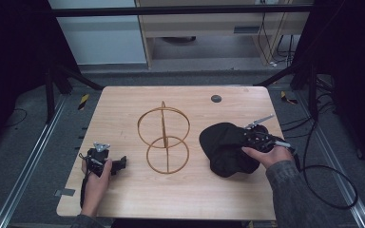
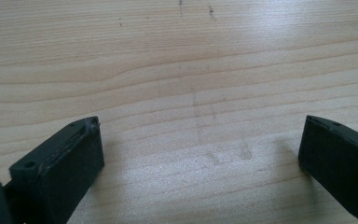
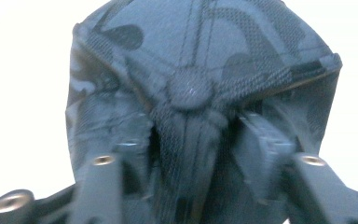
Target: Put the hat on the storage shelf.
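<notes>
A black cap [image 1: 224, 146] lies on the right side of the wooden table [image 1: 123, 190]. My right gripper [image 1: 249, 142] is shut on the cap; in the right gripper view its jaws pinch the fabric just below the cap's top button [image 3: 189, 88]. A stand of thin wooden hoops [image 1: 164, 138] stands upright at the table's middle. My left gripper [image 1: 119, 164] rests low at the front left, held by a hand, and it is open. In the left gripper view its two fingers [image 2: 63, 163] stand far apart over bare wood with nothing between them.
A small dark round disc [image 1: 216, 98] sits near the table's far edge. Cables [image 1: 323, 180] trail off the right side onto the floor. Black frame legs [image 1: 52, 85] stand at both far corners.
</notes>
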The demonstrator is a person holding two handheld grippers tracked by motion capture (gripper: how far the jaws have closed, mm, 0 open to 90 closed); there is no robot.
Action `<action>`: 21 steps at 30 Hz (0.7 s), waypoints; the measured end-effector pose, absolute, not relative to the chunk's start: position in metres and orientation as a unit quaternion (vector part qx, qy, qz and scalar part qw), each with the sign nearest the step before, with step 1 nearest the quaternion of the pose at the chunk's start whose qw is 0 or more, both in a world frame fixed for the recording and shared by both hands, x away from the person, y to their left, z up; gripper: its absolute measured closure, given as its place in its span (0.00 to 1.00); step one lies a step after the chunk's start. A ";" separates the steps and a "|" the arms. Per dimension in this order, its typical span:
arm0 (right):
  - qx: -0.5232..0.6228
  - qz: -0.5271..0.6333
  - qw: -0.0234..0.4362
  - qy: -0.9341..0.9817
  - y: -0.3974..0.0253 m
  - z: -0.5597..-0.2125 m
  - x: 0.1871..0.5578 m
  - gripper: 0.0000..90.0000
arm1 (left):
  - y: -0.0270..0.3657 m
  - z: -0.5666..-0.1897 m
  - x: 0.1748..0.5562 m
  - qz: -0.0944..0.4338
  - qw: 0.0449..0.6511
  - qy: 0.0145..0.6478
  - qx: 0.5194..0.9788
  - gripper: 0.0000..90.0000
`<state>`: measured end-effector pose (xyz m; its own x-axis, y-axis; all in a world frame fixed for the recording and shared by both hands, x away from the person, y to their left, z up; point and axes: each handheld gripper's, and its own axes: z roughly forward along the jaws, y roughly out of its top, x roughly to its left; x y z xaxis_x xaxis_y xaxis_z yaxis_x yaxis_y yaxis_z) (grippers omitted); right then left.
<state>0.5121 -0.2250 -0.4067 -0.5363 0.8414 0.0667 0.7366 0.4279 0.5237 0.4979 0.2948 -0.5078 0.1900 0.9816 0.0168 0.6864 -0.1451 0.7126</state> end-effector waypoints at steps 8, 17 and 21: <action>0.469 0.279 0.093 0.833 -0.229 -0.399 0.513 0.91 | 0.295 -0.508 0.498 0.252 0.293 0.584 0.714 0.00; 0.472 0.297 0.072 0.827 -0.229 -0.377 0.516 0.95 | 0.295 -0.508 0.498 0.252 0.293 0.584 0.714 0.00; 0.471 0.304 0.075 0.825 -0.230 -0.365 0.515 0.95 | 0.295 -0.508 0.498 0.252 0.293 0.584 0.714 0.00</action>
<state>0.5155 -0.2303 -0.3647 -0.5449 0.8225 0.1632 0.7313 0.3709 0.5724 0.4975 0.2946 -0.5078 0.1920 0.9812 0.0174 0.6861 -0.1469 0.7125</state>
